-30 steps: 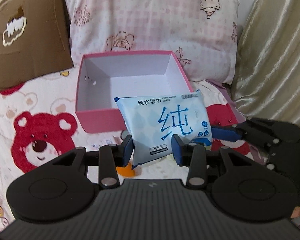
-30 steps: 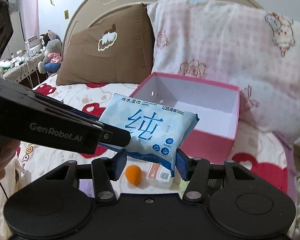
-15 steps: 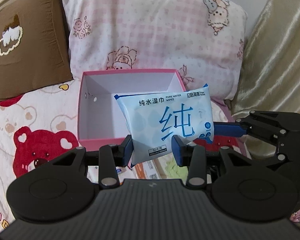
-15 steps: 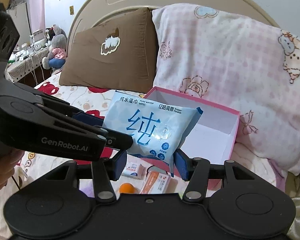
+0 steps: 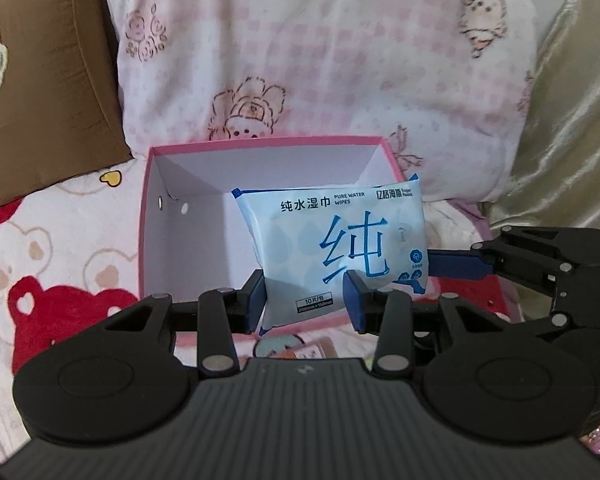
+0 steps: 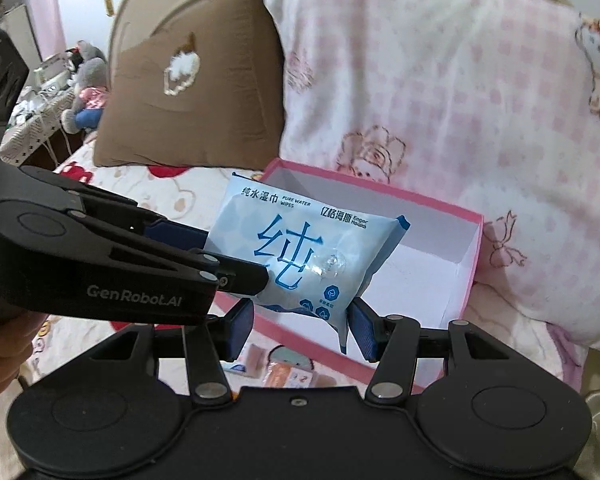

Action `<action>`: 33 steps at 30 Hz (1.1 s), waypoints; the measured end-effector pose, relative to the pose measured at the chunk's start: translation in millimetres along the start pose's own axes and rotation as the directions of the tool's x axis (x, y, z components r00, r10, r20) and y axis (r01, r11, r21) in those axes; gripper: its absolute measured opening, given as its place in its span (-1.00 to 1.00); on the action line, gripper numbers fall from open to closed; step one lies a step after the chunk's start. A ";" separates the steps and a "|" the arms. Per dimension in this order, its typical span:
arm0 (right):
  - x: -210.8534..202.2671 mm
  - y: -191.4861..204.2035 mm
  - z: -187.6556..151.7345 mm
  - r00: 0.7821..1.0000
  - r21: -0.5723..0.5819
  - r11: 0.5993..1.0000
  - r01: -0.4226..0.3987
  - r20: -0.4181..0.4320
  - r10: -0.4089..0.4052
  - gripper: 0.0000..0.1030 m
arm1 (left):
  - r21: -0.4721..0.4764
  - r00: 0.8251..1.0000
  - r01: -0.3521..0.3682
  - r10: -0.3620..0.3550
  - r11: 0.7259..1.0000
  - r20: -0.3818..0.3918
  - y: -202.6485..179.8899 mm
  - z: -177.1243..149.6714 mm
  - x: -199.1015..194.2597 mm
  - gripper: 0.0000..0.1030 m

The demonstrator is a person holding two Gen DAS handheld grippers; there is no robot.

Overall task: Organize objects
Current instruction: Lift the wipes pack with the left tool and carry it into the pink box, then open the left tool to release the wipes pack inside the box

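Wipes pack (image 5: 336, 248) clamped by both hand-held grippers | lower edge hidden | small packets beneath unreadable

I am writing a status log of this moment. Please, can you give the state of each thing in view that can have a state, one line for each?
wet wipes pack: sealed, held in the air over the box by both grippers.
pink box: open, no lid, looks empty.
left gripper: shut on the pack's lower edge.
right gripper: shut on the pack's corner.
small packets: lying on the bed in front of the box.
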State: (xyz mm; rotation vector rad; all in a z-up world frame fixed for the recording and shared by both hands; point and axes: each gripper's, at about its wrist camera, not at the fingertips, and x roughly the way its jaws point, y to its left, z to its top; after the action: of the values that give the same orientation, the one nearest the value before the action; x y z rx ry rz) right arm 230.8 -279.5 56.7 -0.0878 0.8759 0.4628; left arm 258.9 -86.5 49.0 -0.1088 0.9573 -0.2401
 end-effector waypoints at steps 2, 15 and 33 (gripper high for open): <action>15.5 -6.6 2.7 1.000 0.008 1.000 0.002 -0.004 -0.002 0.13 | -0.004 1.000 0.001 -0.001 1.000 0.004 7.2 2.4 16.0 -0.25; 116.6 -46.1 4.3 0.993 0.073 0.997 0.011 -0.114 -0.003 -0.12 | -0.074 0.998 0.000 -0.005 0.997 -0.066 44.6 9.2 118.5 -0.25; 173.8 -59.2 6.8 0.969 0.089 0.990 0.106 -0.232 -0.083 -0.40 | -0.145 0.983 -0.058 0.031 0.988 -0.181 61.0 10.1 185.1 -0.27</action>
State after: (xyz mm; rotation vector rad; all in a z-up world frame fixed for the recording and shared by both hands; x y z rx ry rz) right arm 356.2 -269.2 -77.2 -0.0907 1.1144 0.3219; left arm 378.7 -74.0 -104.6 -0.2057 1.1551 -0.1376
